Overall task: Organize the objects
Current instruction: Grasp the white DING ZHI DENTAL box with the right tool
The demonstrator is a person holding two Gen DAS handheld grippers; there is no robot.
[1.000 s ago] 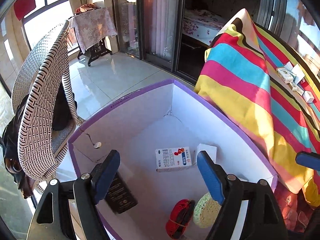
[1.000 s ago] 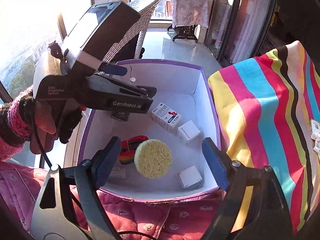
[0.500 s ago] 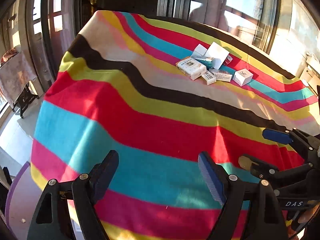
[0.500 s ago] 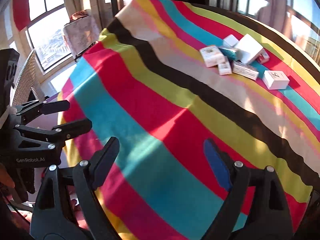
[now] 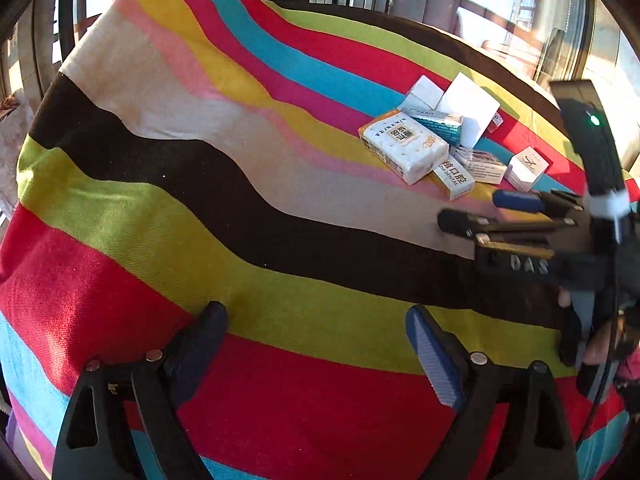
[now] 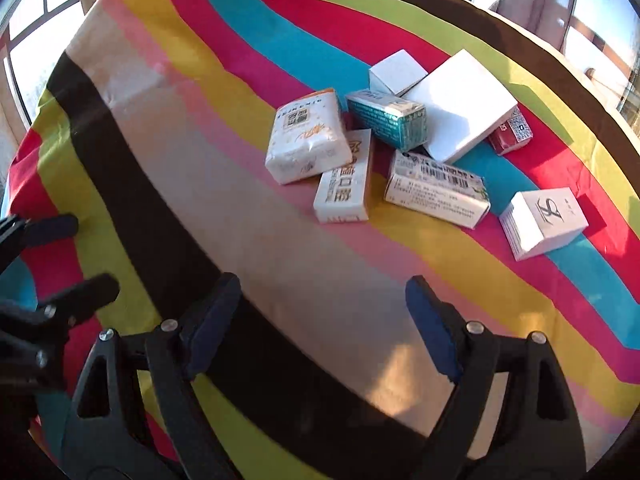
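left gripper (image 5: 316, 344) jaws spread, right gripper (image 6: 322, 314) jaws spread, both empty

The red box (image 6: 513, 133) lies mostly hidden behind the large white box (image 6: 463, 105), the teal carton (image 6: 387, 119) covers that box's near corner, and print on the barcode carton (image 6: 438, 194) is too small to read.

Left tool (image 5: 316, 344) black-framed with blue ribbed pads and silver screws, right tool (image 6: 320, 316) alike, marked "DAS", green light, white band
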